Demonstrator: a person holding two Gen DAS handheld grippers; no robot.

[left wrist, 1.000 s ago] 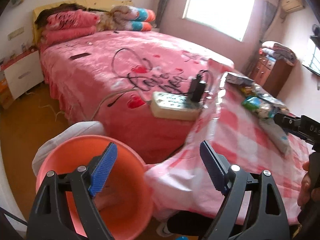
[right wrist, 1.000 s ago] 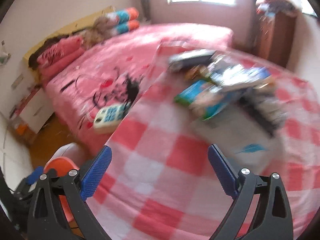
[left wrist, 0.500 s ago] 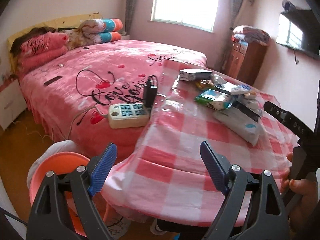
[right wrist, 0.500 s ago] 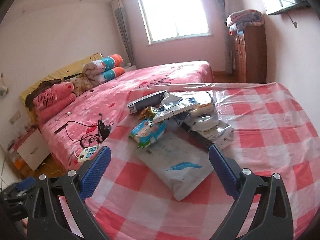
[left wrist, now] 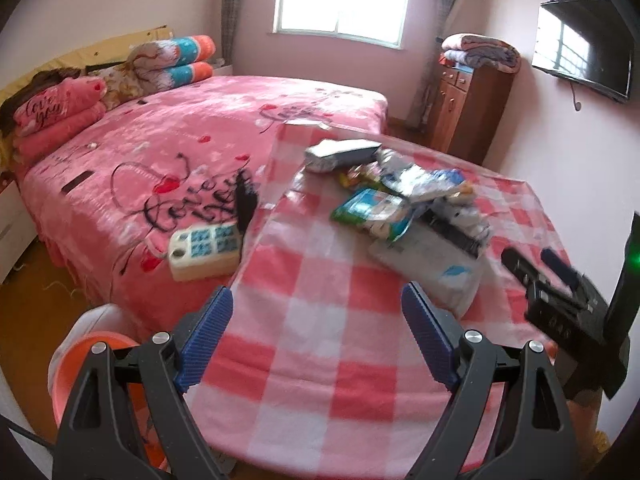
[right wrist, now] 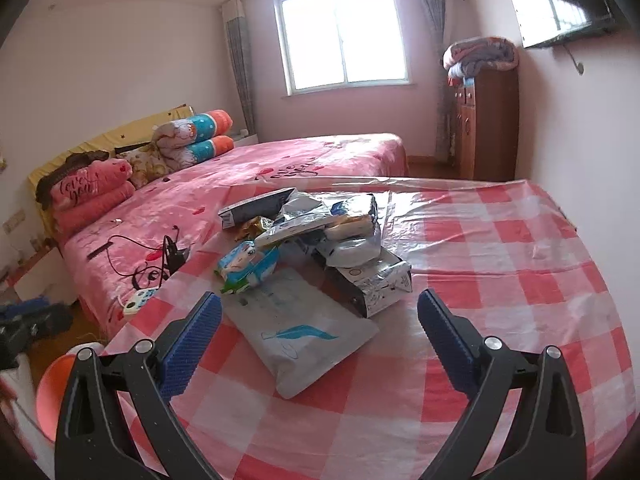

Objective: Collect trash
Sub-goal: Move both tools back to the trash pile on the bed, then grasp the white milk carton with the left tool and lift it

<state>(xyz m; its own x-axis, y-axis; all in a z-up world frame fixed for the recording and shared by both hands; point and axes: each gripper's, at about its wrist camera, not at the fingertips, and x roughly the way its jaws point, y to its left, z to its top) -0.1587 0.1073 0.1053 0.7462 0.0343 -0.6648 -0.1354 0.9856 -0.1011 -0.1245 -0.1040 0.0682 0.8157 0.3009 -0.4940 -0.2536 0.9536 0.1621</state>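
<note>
A heap of empty wrappers and packets (right wrist: 320, 236) lies on the red-and-white checked table (right wrist: 500, 280); it also shows in the left wrist view (left wrist: 404, 204). A flat grey mailer bag (right wrist: 296, 328) lies nearest me, with a blue-green snack packet (right wrist: 248, 266) behind it. An orange bin (left wrist: 92, 364) stands on the floor at the table's left; its rim shows in the right wrist view (right wrist: 52, 392). My left gripper (left wrist: 316, 340) is open and empty over the table's near edge. My right gripper (right wrist: 320, 344) is open and empty just short of the mailer bag.
A pink bed (left wrist: 192, 148) stands left of the table, with a white power strip (left wrist: 204, 250) and black charger at its edge. A wooden cabinet (right wrist: 486, 128) with folded blankets stands by the far wall. A TV (left wrist: 584, 48) hangs on the right wall.
Both grippers have risen and swung right, from the bin and bed edge toward the table top. The heap of wrappers now lies ahead of both. Both stay open.
</note>
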